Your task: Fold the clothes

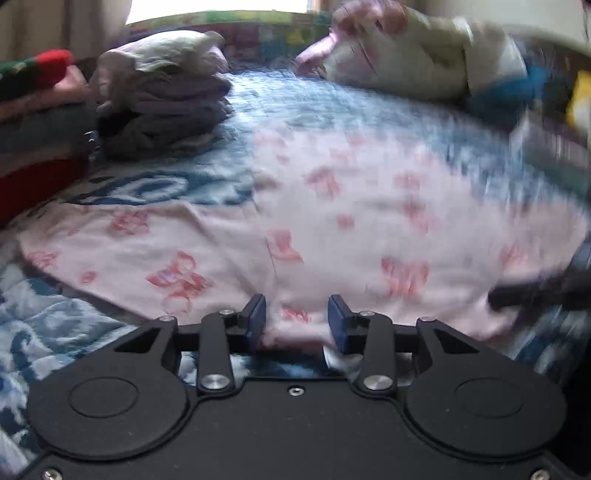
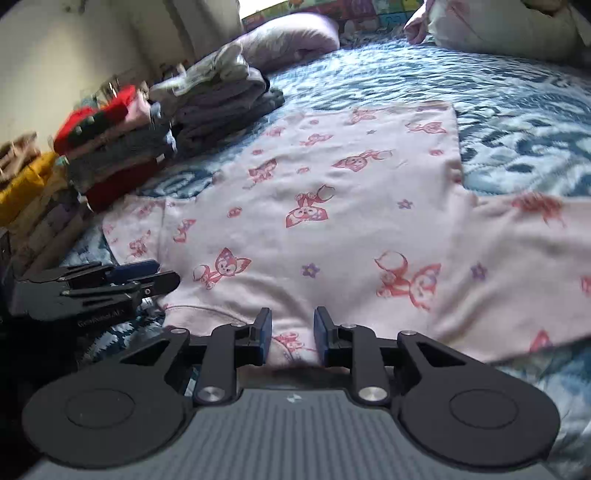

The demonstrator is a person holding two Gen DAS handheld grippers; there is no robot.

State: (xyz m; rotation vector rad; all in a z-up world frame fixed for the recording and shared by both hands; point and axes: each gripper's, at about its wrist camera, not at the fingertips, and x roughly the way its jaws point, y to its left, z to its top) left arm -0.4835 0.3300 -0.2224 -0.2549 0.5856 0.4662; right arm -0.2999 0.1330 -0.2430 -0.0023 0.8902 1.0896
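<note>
A pale pink garment [image 1: 332, 206] [image 2: 332, 206] printed with red foxes lies spread flat on the blue and white bedspread [image 2: 480, 92], one sleeve out to each side. My left gripper [image 1: 297, 321] sits at its near edge with a bunch of the pink cloth filling the gap between the blue pads. My right gripper [image 2: 292, 332] is at the same near edge, further right, its pads also closed against a fold of the cloth. The right wrist view shows the left gripper [image 2: 162, 278] side-on at the garment's near left corner. In the left wrist view the right gripper [image 1: 535, 291] is a dark blur.
A stack of folded grey and lilac clothes [image 2: 221, 99] [image 1: 162, 107] stands at the back left, with a red, grey and pink stack [image 2: 118, 155] beside it. Pillows [image 2: 295, 37] lie at the head of the bed. A person's hand [image 1: 373, 18] rests on cream cloth at the back right.
</note>
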